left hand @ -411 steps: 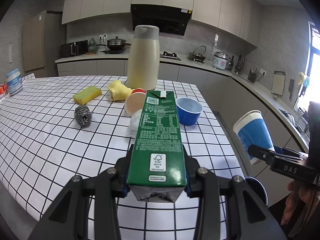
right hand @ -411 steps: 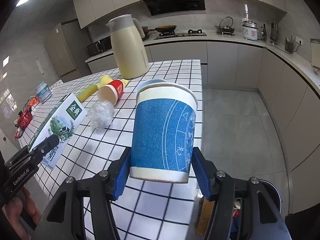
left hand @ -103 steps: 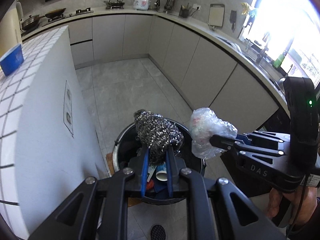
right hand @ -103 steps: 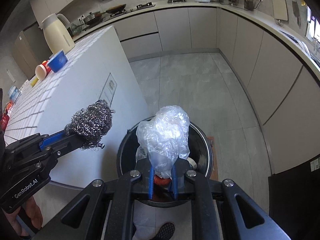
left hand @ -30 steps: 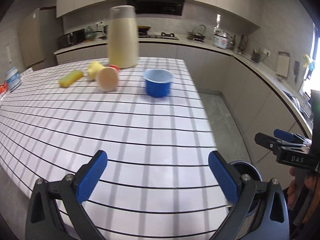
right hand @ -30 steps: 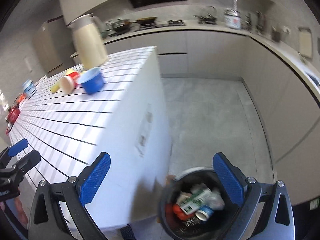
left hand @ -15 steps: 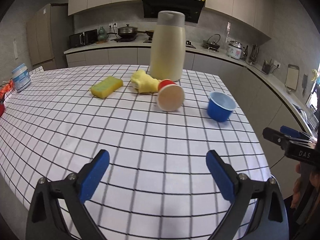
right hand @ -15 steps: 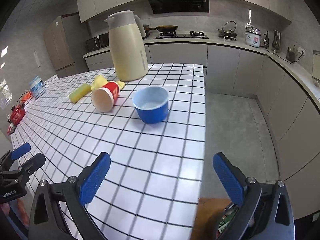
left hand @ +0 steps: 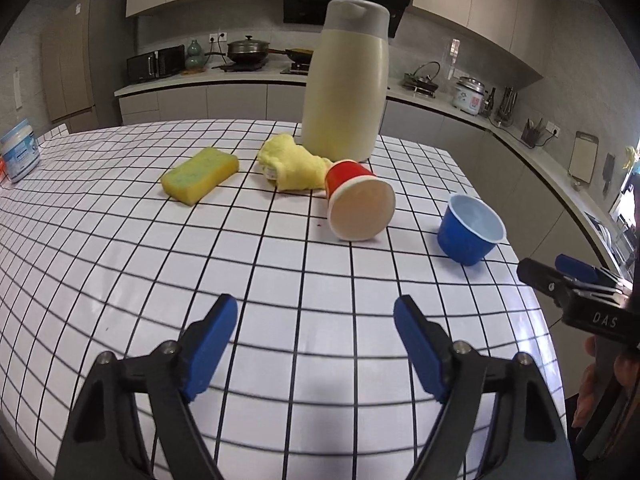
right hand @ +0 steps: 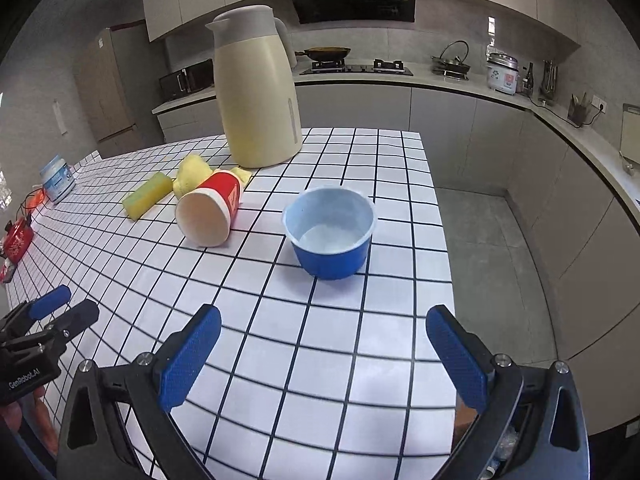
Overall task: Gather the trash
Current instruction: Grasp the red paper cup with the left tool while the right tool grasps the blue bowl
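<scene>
Red paper cup (left hand: 357, 199) lies tipped on the checked table (left hand: 120, 264) in front of the thermos jug (left hand: 345, 80), blue cup (right hand: 330, 232) upright just right of it; both look light and crushable, so pinch gently across the walls. Left gripper (left hand: 316, 334) empty, jaws just narrowed but apart. Right gripper (right hand: 324, 354) wide, empty. Both angled down, well short.

White tablecloth (left hand: 280, 280) gridded in black; red cup (left hand: 356, 204) with cream mouth; blue bowl (right hand: 330, 232), pale inside; yellow sponge (left hand: 200, 174); yellow cloth (left hand: 292, 164); cream jug (left hand: 344, 92), grey lid
</scene>
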{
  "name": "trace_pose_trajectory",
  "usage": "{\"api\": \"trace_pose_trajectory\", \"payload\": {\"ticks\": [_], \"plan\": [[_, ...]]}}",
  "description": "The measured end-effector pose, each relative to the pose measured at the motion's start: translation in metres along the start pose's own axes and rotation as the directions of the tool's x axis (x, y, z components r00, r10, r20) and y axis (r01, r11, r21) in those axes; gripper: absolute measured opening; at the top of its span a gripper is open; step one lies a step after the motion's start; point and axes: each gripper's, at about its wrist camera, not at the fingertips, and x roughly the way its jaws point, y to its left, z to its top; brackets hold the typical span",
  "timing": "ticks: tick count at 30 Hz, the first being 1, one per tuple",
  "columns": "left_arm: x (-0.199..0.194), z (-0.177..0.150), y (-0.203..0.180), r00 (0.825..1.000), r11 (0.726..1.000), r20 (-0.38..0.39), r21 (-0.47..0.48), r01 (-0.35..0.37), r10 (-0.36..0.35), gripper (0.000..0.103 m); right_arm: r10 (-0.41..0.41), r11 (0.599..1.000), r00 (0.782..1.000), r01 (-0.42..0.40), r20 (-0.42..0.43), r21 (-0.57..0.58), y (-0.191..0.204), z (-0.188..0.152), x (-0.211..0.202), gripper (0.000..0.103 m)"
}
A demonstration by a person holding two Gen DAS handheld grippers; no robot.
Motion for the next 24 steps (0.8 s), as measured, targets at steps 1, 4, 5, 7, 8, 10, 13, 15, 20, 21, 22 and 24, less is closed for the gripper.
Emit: {"api": "trace_pose_trajectory", "payload": {"ticks": [1,4,5,7,8,10,13,15,20,21,22,24], "plan": [[0.005,0.003,0.000,1.000,1.000,-0.005,-0.001,0.003,-0.003,0.079,0.002,1.000,1.000,-0.002,-0.002,0.001,0.000,0.003,0.005,0.103],[0.026,0.016,-0.002,1.000,1.000,-0.020,0.006,0.001,-0.001,0.074,0.008,1.000,1.000,-0.008,-0.020,0.003,-0.002,0.012,0.023,0.103],[0.030,0.019,-0.003,1.000,1.000,-0.025,0.006,0.002,-0.001,0.073,0.012,1.000,1.000,-0.012,-0.024,0.005,-0.003,0.016,0.031,0.103],[0.043,0.027,-0.004,0.999,1.000,-0.035,0.003,0.007,-0.007,0.070,0.026,1.000,0.999,-0.025,-0.035,0.007,-0.005,0.023,0.043,0.103],[0.049,0.031,-0.005,0.999,1.000,-0.036,0.005,0.006,-0.006,0.070,0.028,1.000,0.999,-0.027,-0.037,0.004,-0.005,0.026,0.047,0.103],[0.060,0.036,-0.007,0.999,1.000,-0.044,0.014,0.012,-0.011,0.070,0.024,1.000,0.999,-0.024,-0.040,-0.006,-0.005,0.033,0.058,0.103],[0.078,0.043,-0.010,0.998,1.000,-0.063,0.013,0.019,-0.018,0.067,0.022,1.000,0.998,-0.023,-0.051,-0.011,-0.006,0.044,0.078,0.103],[0.087,0.046,-0.012,0.997,1.000,-0.073,0.013,0.026,-0.025,0.063,0.023,1.000,0.998,-0.024,-0.060,-0.013,-0.008,0.048,0.088,0.103],[0.110,0.055,-0.013,0.995,0.999,-0.094,0.002,0.040,-0.040,0.040,0.036,0.999,0.997,-0.037,-0.071,-0.015,-0.013,0.060,0.108,0.093],[0.114,0.056,-0.012,0.994,0.999,-0.100,-0.003,0.047,-0.047,0.036,0.044,0.999,0.996,-0.046,-0.076,-0.013,-0.013,0.062,0.112,0.091],[0.116,0.057,-0.012,0.993,0.999,-0.106,-0.006,0.053,-0.053,0.025,0.054,0.998,0.995,-0.055,-0.081,-0.011,-0.014,0.064,0.114,0.085],[0.120,0.058,-0.009,0.991,0.998,-0.113,-0.016,0.066,-0.068,0.009,0.056,0.998,0.995,-0.058,-0.082,-0.014,-0.015,0.066,0.117,0.085]]}}
